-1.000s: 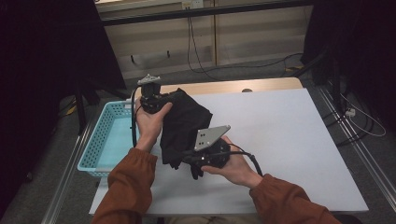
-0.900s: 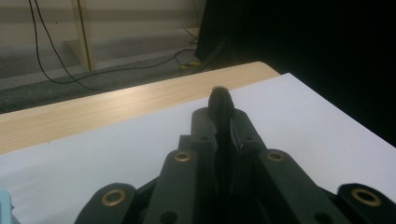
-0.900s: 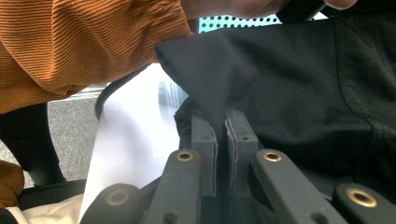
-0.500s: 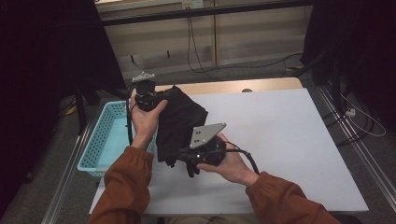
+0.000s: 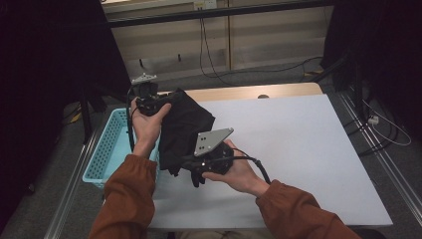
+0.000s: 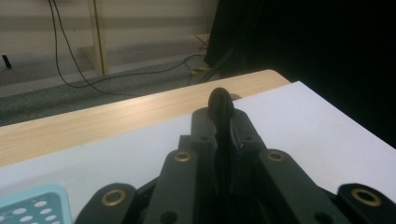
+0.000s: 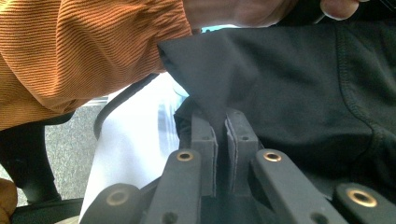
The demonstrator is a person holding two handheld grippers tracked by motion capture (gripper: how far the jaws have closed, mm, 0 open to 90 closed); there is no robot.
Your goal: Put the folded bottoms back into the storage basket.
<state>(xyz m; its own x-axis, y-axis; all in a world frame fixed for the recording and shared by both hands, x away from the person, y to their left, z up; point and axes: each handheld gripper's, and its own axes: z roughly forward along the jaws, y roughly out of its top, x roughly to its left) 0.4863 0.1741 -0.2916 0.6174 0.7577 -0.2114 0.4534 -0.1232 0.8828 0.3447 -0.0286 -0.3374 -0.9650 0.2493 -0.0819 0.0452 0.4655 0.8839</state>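
A black cloth (image 5: 183,127) hangs stretched between my two grippers over the left part of the white table (image 5: 303,149). My left gripper (image 5: 161,102) is up at the far left, shut on the cloth's upper edge. In the left gripper view a dark fold of cloth (image 6: 220,105) sticks up from between the left gripper's (image 6: 219,128) closed jaws. Nearer the person, my right gripper (image 5: 193,167) is shut on a lower corner. In the right gripper view the right gripper (image 7: 221,128) pinches the cloth (image 7: 289,79), which spreads to the right, beside an orange sleeve (image 7: 79,51).
A light blue perforated basket (image 5: 107,149) stands just off the table's left edge, under the left forearm. A wooden strip (image 5: 249,92) borders the table's far side. Cables run across the floor behind. Dark curtains stand to the left and right.
Both hands and the cloth between them have drifted slightly left, toward the basket. Both grips are unchanged.
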